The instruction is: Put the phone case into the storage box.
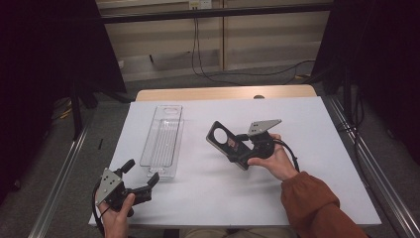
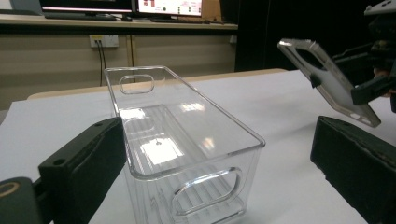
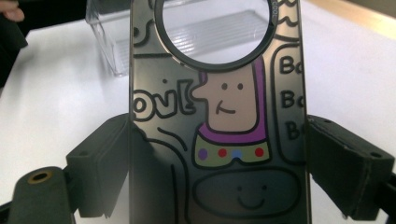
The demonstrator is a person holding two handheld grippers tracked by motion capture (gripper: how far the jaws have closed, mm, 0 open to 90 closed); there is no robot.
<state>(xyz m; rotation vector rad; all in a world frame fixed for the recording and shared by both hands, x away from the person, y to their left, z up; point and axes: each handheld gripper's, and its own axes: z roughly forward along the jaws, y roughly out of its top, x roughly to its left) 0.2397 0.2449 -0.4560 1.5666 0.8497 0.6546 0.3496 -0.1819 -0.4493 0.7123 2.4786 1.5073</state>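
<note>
A long clear plastic bin [image 1: 162, 140] lies empty on the white table [image 1: 317, 163], left of the middle. My left gripper [image 1: 142, 171] rests at the bin's near end, open, with the bin [image 2: 187, 140] just ahead between its black jaws. My right gripper [image 1: 243, 148] is held above the table's middle, shut on a smoky phone case [image 1: 225, 140] with a round camera hole. That phone case [image 3: 224, 121] carries a cartoon figure and stands upright between the jaws, its hole framing the bin [image 3: 105, 46]. From the left gripper view the phone case [image 2: 327, 84] hangs tilted at the right.
The white sheet ends at a wooden table edge [image 1: 223, 93] at the far side. Metal rails [image 1: 369, 163] run along both sides of the table. Cables [image 1: 208, 74] trail over the floor beyond, and dark curtains stand left and right.
</note>
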